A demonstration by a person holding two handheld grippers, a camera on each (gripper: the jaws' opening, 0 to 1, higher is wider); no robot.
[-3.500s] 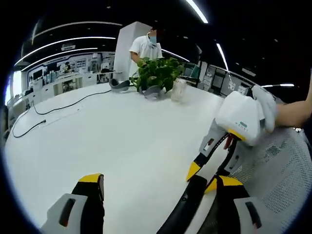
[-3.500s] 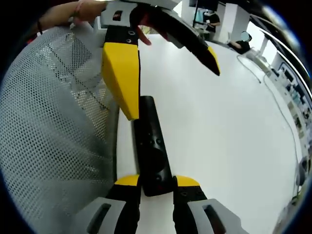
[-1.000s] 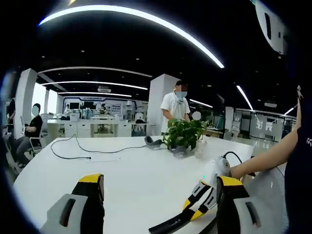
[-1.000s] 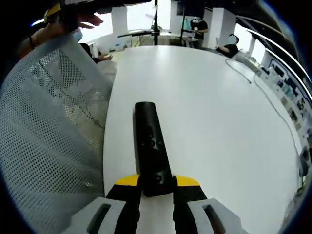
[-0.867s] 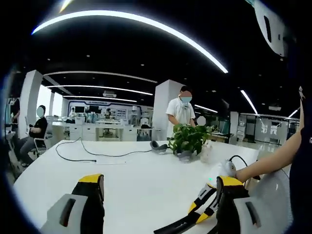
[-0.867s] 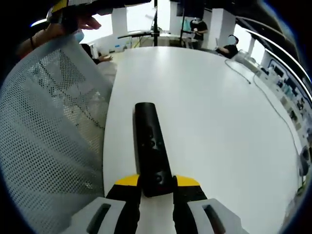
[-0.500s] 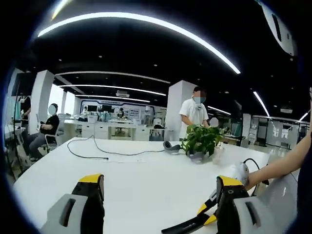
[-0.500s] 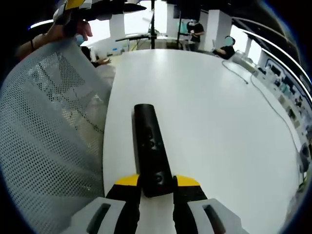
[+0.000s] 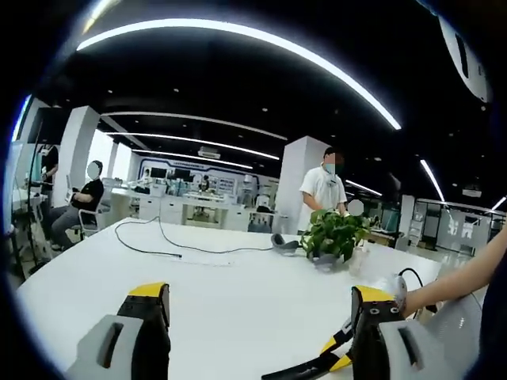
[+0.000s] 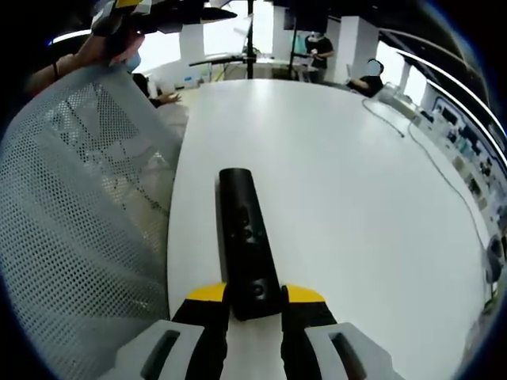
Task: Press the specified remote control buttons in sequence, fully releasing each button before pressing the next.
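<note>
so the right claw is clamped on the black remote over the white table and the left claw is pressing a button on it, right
Not quite. The right claw is clamped on the black remote over the white table, but the left claw is not pressing a button: in the left gripper view it stands open, raised, facing the room.

Left gripper view faces level across the table (image 9: 238,293); right gripper view looks down close.

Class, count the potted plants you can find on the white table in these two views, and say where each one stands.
1. The potted plant stands at the far side of the white table in the left gripper view, in front of a standing person. Others may be hidden.
</note>
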